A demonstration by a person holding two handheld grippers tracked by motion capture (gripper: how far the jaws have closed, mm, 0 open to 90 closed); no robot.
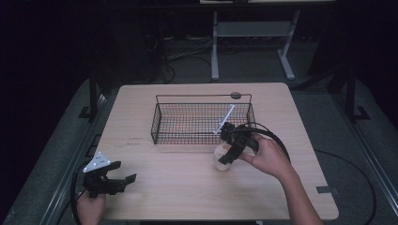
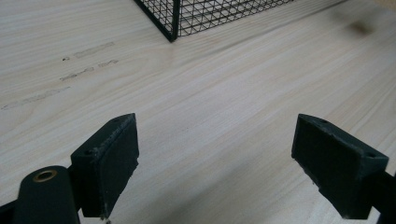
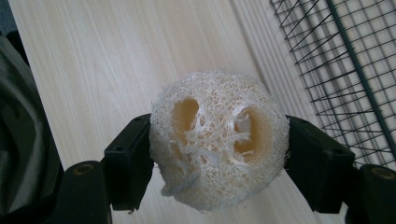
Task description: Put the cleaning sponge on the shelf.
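A pale, fibrous loofah sponge (image 3: 217, 144) with two large holes sits squeezed between the two black jaws of my right gripper (image 3: 217, 161). From the high view the same loofah (image 1: 222, 158) is just in front of the black wire basket (image 1: 162, 136), near its right front corner, with my right gripper (image 1: 231, 152) shut on it. My left gripper (image 1: 123, 174) rests near the table's front left edge, its jaws wide apart over bare wood. In the left gripper view the left gripper (image 2: 215, 158) holds nothing between its pads.
The wire basket (image 2: 173, 21) stands mid-table, and its mesh wall (image 3: 345, 70) lies close to the right of the loofah. A dark round mark (image 1: 235, 95) is behind the basket. Table legs and cables lie on the floor beyond.
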